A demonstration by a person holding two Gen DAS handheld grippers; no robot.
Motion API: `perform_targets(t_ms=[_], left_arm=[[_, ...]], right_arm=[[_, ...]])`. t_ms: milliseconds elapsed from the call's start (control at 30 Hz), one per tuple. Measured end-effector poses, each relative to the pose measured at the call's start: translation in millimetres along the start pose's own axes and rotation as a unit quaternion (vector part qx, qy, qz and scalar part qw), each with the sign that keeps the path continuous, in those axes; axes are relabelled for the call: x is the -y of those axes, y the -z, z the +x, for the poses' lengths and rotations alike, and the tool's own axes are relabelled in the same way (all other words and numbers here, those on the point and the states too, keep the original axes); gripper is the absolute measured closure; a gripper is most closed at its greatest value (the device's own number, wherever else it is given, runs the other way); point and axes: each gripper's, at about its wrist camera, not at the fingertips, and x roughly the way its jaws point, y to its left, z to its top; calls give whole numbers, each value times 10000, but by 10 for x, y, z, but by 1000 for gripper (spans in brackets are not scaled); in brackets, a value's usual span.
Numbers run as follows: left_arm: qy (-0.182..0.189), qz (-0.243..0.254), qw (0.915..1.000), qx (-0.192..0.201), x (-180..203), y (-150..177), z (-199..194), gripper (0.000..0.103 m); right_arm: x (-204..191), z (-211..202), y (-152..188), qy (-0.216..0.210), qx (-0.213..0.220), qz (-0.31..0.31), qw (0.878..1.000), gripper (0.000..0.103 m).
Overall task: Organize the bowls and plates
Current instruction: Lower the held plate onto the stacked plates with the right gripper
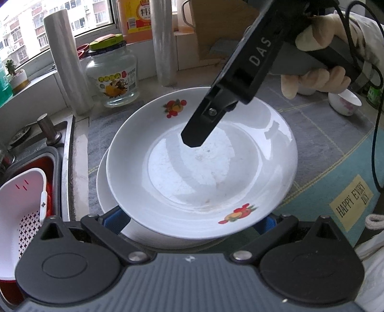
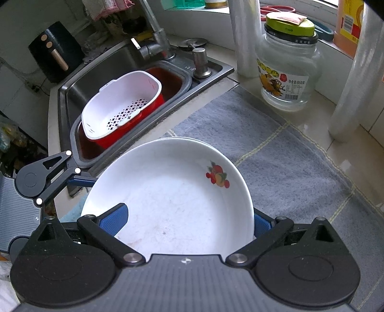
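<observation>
A white plate with fruit prints (image 1: 201, 165) (image 2: 168, 192) lies on top of a second white plate (image 1: 103, 192) on the grey mat. My left gripper (image 1: 192, 222) is open at the stack's near edge. Its blue fingers (image 1: 115, 220) stand wide apart, and the top plate's rim hides their tips. My right gripper (image 2: 188, 223) is open too. One blue finger (image 2: 115, 219) is over the plate's inside and the other is outside its right rim. In the left wrist view the right gripper (image 1: 194, 140) slants down from the upper right into the plate. A small white bowl (image 1: 344, 102) with a pink flower stands at the far right.
A sink at the left holds a red basin (image 2: 168, 79) with a white colander (image 2: 120, 103) in it, beside a faucet (image 2: 156, 36). A glass jar (image 1: 112, 76) (image 2: 288, 69), rolls of plastic wrap (image 1: 64, 60) and an orange bottle (image 1: 134, 16) stand behind the plates. A gloved hand (image 1: 319, 79) holds the right gripper.
</observation>
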Motion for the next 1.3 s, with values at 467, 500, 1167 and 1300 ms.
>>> perform_targets(t_ms=[467, 500, 1167, 1300], left_arm=[[312, -82, 9993, -213, -99, -46, 75, 0], [323, -77, 9992, -223, -106, -49, 80, 0], [569, -23, 9969, -552, -196, -110, 194, 1], [641, -2, 9962, -597, -206, -116, 198, 1]], right_arm=[[53, 119, 3, 58, -174, 101, 9998, 0], [56, 121, 9, 60, -183, 100, 9998, 0], [8, 204, -18, 264, -381, 33, 9989, 0], [12, 210, -35, 306, -424, 64, 9986, 0]])
